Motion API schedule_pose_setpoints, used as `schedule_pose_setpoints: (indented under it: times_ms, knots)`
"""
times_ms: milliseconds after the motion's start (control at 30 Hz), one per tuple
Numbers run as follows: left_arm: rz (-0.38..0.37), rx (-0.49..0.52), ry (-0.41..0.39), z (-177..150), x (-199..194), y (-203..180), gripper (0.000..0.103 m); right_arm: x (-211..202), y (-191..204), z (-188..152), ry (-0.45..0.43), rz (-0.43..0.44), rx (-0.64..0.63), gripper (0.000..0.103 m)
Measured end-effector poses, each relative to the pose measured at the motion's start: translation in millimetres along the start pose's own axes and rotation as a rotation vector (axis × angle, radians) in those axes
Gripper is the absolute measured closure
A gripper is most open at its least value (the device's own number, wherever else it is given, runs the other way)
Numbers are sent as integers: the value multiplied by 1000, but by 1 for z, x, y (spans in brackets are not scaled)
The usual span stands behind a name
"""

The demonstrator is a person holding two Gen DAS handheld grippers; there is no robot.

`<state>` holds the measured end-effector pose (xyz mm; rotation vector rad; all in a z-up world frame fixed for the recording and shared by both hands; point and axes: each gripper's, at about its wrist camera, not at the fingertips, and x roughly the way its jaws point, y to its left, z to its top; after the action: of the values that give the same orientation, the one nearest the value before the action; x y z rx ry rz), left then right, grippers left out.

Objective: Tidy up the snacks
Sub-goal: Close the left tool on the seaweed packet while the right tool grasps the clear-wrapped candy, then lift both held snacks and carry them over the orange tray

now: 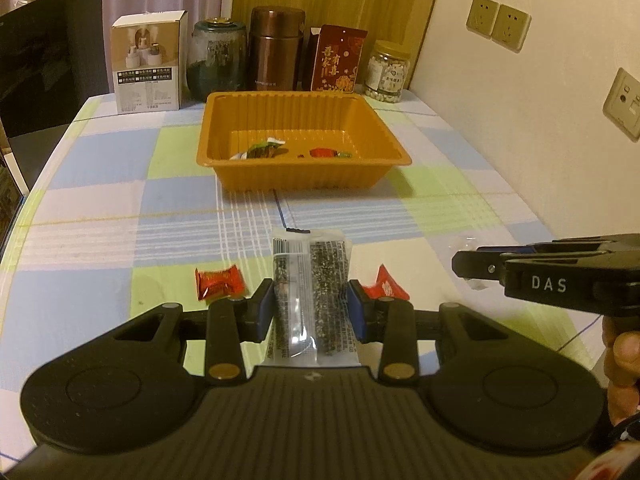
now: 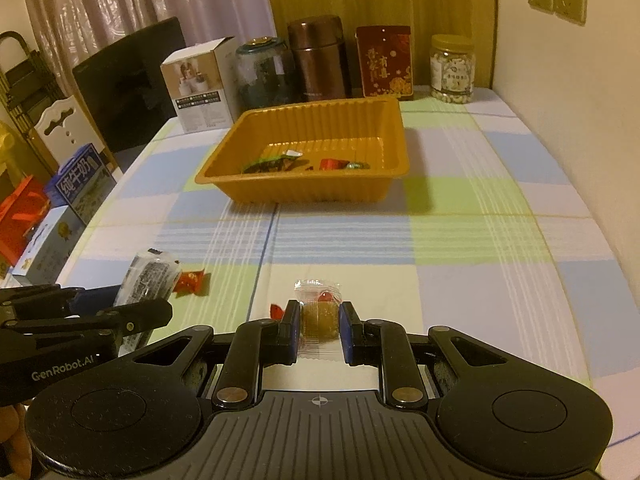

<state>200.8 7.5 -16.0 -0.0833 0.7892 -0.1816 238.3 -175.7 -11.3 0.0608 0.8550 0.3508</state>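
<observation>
Inside orange tray [image 1: 224,142], green-wrapped snack [image 1: 262,149], red candy [image 1: 322,152] (both wrapped)

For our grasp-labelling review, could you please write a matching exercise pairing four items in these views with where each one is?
Items:
1. sesame bar packet
2. clear-wrapped yellow candy
3. orange tray
4. white-lidded jar

Places:
A. at the table's far edge by the wall
B. between the right tool's fingers
C. mid-table, candies inside
D. between the left tool's fingers

Pairs: 1-D, 2-B, 3-C, 4-A
</observation>
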Motion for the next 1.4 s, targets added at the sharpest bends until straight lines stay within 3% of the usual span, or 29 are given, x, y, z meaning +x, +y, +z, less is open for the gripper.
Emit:
schedule_pose_setpoints:
  times_ms: [800, 1400]
  knots:
    - [-30, 54, -49, 102, 35, 11, 69, 38, -14, 91, -45, 11, -56, 82]
    - [-62, 26, -1, 160, 93, 27, 69, 95, -23, 151, -21, 37, -59, 82]
